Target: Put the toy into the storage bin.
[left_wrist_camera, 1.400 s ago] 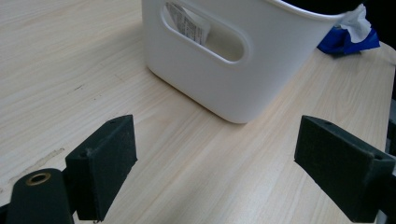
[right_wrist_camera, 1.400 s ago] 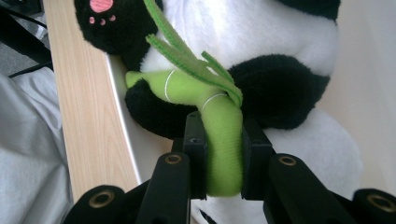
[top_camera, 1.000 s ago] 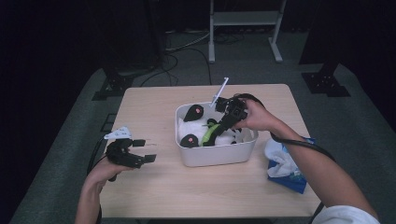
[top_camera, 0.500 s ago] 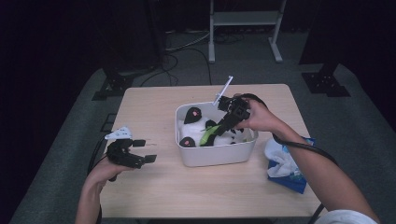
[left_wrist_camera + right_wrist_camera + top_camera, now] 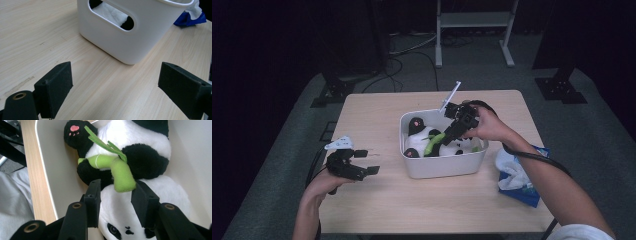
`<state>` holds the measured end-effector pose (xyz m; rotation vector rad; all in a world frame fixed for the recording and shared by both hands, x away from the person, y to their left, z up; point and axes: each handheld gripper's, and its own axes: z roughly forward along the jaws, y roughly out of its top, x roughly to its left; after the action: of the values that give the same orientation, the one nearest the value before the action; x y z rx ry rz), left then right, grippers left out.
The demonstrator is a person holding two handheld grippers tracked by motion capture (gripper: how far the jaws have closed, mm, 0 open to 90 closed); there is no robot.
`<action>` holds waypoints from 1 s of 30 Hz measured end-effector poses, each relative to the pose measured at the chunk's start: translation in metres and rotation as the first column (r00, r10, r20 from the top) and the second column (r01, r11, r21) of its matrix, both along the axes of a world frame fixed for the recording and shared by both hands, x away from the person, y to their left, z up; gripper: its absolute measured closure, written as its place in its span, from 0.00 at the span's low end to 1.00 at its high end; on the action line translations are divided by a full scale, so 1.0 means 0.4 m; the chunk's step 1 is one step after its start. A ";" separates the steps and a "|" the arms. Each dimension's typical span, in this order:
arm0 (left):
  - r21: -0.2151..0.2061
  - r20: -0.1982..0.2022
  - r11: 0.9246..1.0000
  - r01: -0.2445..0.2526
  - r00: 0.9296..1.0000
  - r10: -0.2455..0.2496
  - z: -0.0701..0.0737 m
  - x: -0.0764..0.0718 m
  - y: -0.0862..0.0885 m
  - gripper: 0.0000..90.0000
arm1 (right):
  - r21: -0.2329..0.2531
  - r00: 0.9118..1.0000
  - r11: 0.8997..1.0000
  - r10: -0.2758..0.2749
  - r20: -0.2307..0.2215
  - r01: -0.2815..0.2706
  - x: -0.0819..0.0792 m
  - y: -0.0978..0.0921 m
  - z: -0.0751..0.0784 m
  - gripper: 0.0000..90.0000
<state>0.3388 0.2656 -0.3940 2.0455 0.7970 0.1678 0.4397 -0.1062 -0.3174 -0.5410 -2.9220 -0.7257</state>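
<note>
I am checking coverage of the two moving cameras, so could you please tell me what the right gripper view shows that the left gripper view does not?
The right gripper view looks down into the white bin at a plush panda hugging a green bamboo stalk; the right gripper has its jaws on either side of the stalk's end, not visibly closed on it. The left gripper view shows the left gripper wide open above bare tabletop, the bin's outer wall with its handle slot, and a blue tissue pack. Both show the bin and the wooden table.
</note>
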 end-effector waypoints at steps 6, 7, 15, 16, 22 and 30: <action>0.000 0.002 1.000 0.000 1.000 0.000 0.000 0.000 0.002 0.12 | 0.028 1.000 0.999 -0.016 -0.001 0.016 -0.003 -0.018 0.006 0.63; 0.000 0.002 1.000 0.000 1.000 0.000 0.000 0.000 0.002 0.12 | 0.032 1.000 0.999 -0.017 0.000 0.017 -0.003 -0.023 0.008 0.62; 0.003 0.003 1.000 0.008 1.000 -0.008 0.001 0.000 -0.005 0.11 | 0.085 0.998 0.995 -0.061 0.008 0.060 -0.012 -0.071 0.037 0.59; 0.007 0.002 1.000 0.009 1.000 -0.009 0.000 0.000 -0.007 0.11 | 0.092 0.998 0.994 -0.063 0.012 0.061 -0.013 -0.077 0.040 0.58; 0.015 -0.003 1.000 0.008 1.000 -0.008 -0.006 0.003 -0.012 0.10 | 0.114 0.995 0.989 -0.097 0.012 0.095 -0.026 -0.116 0.054 0.57; 0.013 -0.001 1.000 0.012 1.000 -0.012 -0.004 0.001 -0.014 0.10 | 0.149 0.991 0.980 -0.134 0.019 0.130 -0.042 -0.168 0.072 0.55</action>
<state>0.3392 0.2602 -0.3955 2.0620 0.7862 0.1655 0.4230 -0.1735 -0.2887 -0.7197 -2.8488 -0.9642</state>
